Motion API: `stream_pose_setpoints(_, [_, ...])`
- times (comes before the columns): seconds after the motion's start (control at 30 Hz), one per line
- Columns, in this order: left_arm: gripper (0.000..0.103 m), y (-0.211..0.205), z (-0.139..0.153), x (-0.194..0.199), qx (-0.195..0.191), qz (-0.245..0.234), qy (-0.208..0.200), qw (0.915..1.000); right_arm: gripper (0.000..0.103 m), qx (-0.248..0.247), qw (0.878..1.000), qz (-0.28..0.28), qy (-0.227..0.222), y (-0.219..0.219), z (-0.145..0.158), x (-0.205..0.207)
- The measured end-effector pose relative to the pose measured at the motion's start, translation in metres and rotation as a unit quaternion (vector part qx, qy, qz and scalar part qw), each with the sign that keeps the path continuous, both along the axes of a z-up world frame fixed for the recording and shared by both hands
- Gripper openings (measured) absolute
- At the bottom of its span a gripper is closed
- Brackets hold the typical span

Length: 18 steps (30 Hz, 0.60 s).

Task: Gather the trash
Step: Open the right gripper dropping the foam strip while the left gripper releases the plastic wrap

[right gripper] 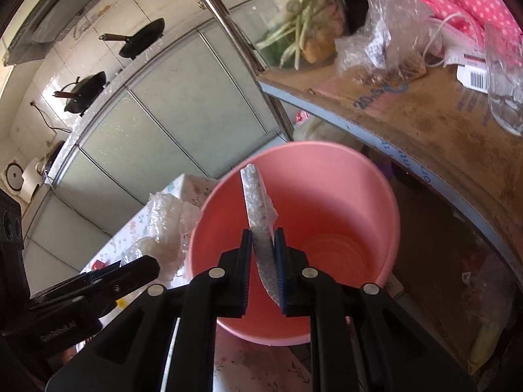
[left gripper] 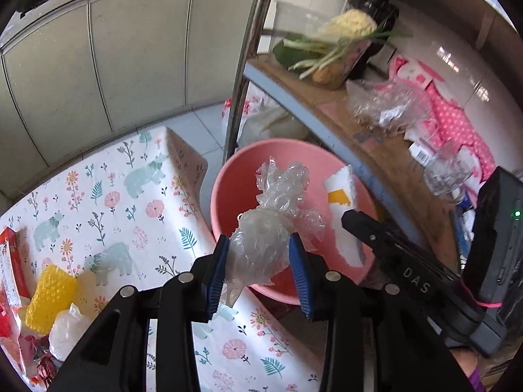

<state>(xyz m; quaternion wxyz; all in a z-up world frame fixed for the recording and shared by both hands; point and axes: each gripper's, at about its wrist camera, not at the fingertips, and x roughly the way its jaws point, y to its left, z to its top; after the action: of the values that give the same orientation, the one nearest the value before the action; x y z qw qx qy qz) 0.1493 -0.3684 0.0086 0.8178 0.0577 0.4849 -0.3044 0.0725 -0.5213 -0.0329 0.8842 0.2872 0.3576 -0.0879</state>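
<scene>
A pink bucket [left gripper: 225,196] stands beside the table with the floral cloth [left gripper: 114,196]; it also shows in the right wrist view [right gripper: 359,196]. My left gripper [left gripper: 258,254] is shut on a crumpled clear plastic bag [left gripper: 274,222], held over the bucket's near rim. My right gripper [right gripper: 263,248] is shut on a flat white foam sheet [right gripper: 258,209], held on edge above the bucket's mouth. That sheet [left gripper: 341,196] and the right gripper [left gripper: 376,232] show in the left wrist view. The left gripper [right gripper: 124,277] with its bag [right gripper: 166,222] shows at left in the right wrist view.
More trash lies on the table at left: a yellow foam net [left gripper: 49,297], red wrappers [left gripper: 9,268], clear plastic [left gripper: 65,330]. A shelf [right gripper: 425,124] with vegetables [left gripper: 333,39], plastic bags [right gripper: 385,45] and pink cloth is to the right. A metal pole [left gripper: 245,65] and cabinets [left gripper: 98,65] stand behind.
</scene>
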Motion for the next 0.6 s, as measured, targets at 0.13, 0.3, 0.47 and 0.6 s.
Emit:
stream_pose_setpoints(0.13, [0.038,-0.012,-0.016,0.006,0.014,-0.011,0.007,0.9998,0.014,-0.002,1.000,-0.007,0.014,-0.002,-0.007,0.004])
stream_pose_setpoints(0.3, [0.044,-0.016,-0.027,0.011,0.023,-0.013,0.018,0.9995,0.016,-0.003,0.999,-0.016,0.031,-0.005,-0.012,0.009])
stream_pose_setpoints(0.47, [0.049,-0.011,-0.032,0.019,0.012,-0.003,0.040,0.9991,0.021,0.000,0.999,-0.010,0.040,-0.005,-0.017,0.009])
stream_pose_setpoints(0.6, [0.050,-0.005,-0.024,0.023,-0.001,0.004,0.042,0.9991,0.027,0.002,0.999,-0.008,0.041,-0.006,-0.018,0.008])
